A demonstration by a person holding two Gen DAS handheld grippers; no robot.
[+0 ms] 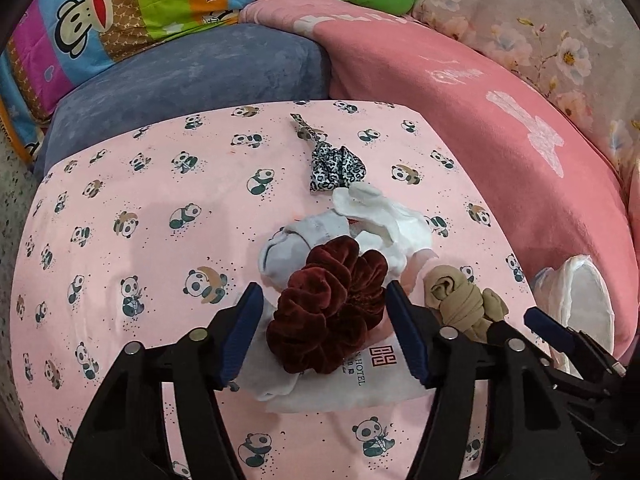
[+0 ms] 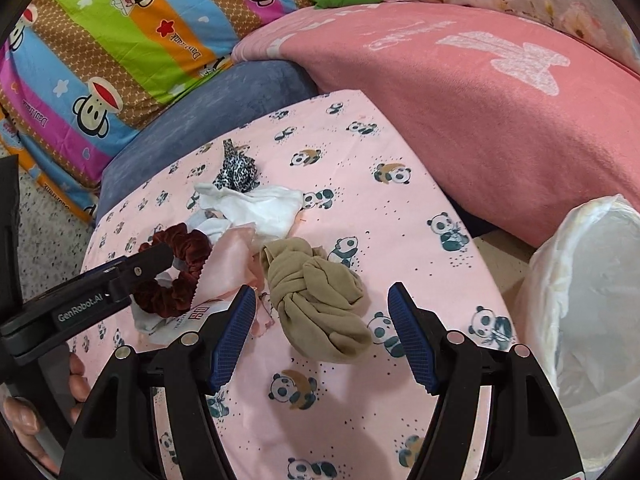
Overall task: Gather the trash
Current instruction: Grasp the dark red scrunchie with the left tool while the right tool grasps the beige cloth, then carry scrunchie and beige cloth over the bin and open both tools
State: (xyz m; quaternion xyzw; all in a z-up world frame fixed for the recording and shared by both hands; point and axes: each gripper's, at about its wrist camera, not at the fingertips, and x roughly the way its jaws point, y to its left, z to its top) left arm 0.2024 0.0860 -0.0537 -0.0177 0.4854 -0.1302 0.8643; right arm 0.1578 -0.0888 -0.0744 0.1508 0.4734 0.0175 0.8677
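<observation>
A dark red velvet scrunchie point(image 1: 332, 304) lies on a white hotel packet point(image 1: 360, 384) on the pink panda-print cloth point(image 1: 140, 240). My left gripper point(image 1: 322, 285) is open around the scrunchie, with a small gap at its left pad. In the right wrist view its finger point(image 2: 148, 262) reaches over the scrunchie point(image 2: 188, 248). A knotted tan stocking point(image 2: 320, 292) lies between the fingers of my right gripper point(image 2: 320, 288), which is open and not touching it. The stocking point(image 1: 456, 300) and the right gripper's pad point(image 1: 548, 326) also show in the left wrist view.
White cloths point(image 2: 256, 208), a pink satin scrap point(image 2: 228, 264) and a leopard-print scrunchie point(image 2: 236, 172) lie behind. A bin lined with a white bag point(image 2: 592, 280) stands at the right. A pink cushion point(image 2: 480, 120), a blue cushion point(image 1: 192, 76) and a striped quilt point(image 1: 120, 8) ring the cloth's far edge.
</observation>
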